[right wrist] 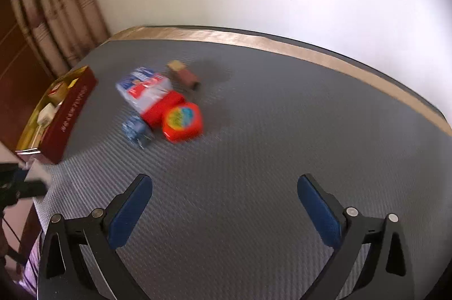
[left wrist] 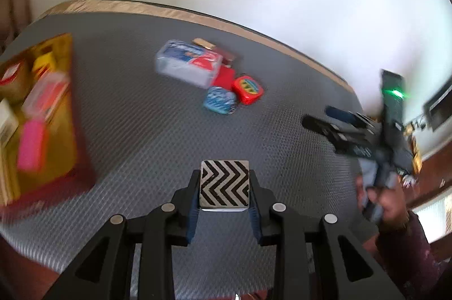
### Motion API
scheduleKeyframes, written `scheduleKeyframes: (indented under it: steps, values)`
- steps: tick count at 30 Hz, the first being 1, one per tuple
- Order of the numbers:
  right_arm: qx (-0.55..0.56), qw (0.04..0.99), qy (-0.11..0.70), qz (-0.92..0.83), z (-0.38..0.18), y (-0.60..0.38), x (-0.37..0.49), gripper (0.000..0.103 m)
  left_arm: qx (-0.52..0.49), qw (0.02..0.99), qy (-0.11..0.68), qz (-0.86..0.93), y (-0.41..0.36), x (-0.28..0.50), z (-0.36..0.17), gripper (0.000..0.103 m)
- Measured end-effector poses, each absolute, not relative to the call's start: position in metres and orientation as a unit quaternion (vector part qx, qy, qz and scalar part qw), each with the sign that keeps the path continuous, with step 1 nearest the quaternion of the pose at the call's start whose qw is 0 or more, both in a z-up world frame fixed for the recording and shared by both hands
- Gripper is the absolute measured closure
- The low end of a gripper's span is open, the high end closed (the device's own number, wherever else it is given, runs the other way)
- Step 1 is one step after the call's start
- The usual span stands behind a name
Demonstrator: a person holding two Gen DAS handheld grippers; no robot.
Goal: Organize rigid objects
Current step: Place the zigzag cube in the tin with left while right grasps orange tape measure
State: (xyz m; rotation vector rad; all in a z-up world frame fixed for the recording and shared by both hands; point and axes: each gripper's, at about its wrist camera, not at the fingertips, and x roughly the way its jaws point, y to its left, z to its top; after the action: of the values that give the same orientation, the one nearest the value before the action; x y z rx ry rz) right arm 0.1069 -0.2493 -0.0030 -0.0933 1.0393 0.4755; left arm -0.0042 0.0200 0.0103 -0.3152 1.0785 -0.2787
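Observation:
My left gripper (left wrist: 224,197) is shut on a small box with black and white chevrons (left wrist: 224,184), held above the grey mat. A red tray with a gold inside (left wrist: 53,113) lies at the left with several items in it; it also shows in the right wrist view (right wrist: 70,111). A pile lies mid-table: a clear blue-and-red box (left wrist: 188,63), a red box (left wrist: 248,89), a blue packet (left wrist: 220,100) and a brown box (right wrist: 185,75). My right gripper (right wrist: 224,208) is open and empty, short of the pile (right wrist: 169,105). It also shows in the left wrist view (left wrist: 319,119).
The grey ribbed mat (right wrist: 268,144) covers the table, with a tan edge (right wrist: 282,44) at the back by a white wall. Curtains (right wrist: 53,12) hang at the far left. The person's hand (left wrist: 387,204) holds the right gripper.

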Motion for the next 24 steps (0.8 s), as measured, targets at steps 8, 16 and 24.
scheduleKeyframes:
  steps: [8,16,24]
  values:
    - [-0.096,0.811,0.514,0.262,-0.024,-0.191,0.149,0.012,-0.171,0.849,0.492,-0.091,0.068,-0.047,0.037,0.073]
    - [-0.134,0.787,0.54,0.267,-0.049,-0.166,0.165,0.053,-0.182,0.859,0.475,-0.061,0.102,-0.065,0.055,0.073]
    - [-0.14,0.791,0.535,0.263,-0.045,-0.179,0.148,0.06,-0.183,0.87,0.457,0.002,0.149,-0.069,0.07,0.073]
